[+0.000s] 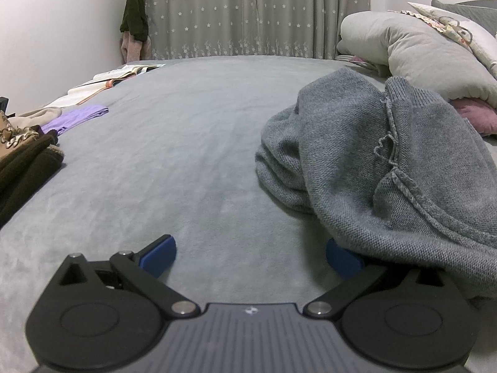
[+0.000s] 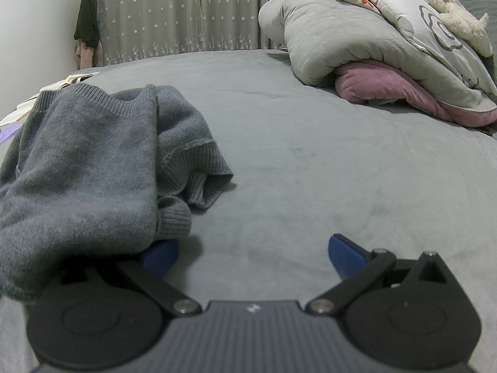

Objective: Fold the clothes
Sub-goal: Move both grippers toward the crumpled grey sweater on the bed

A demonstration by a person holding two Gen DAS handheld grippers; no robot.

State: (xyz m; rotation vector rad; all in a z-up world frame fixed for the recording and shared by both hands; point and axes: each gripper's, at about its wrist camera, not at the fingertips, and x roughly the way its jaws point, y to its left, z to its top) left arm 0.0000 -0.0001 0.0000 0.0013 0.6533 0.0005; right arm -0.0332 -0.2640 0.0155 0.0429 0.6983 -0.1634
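A crumpled grey knit sweater (image 1: 388, 161) lies in a heap on the grey bedspread (image 1: 186, 155), between the two grippers. In the left wrist view the left gripper (image 1: 250, 256) points forward and down at the bed with its blue-padded jaws spread wide apart and nothing clamped between them; the sweater sits from about 1 to 4 o'clock of it, and the near hem drapes over the gripper's right-hand finger and its black housing, hiding most of that blue pad. In the right wrist view the right gripper (image 2: 253, 255) is likewise wide open on bare bedspread, gripping nothing; the sweater (image 2: 93, 155) lies from about 9 to 11 o'clock, its ribbed cuff and lower edge hanging over the gripper's left-hand finger so only part of that pad shows. Farther off, at 1 to 2 o'clock in both views, a grey duvet (image 2: 335, 31) is bundled over a pink cushion (image 2: 388, 87). At 9 to 10 o'clock in the left view lie dark brown clothes (image 1: 28, 161), a purple garment (image 1: 77, 116) and open books (image 1: 118, 76) by the wall. Star-patterned curtains (image 1: 248, 12) hang at 12 o'clock.
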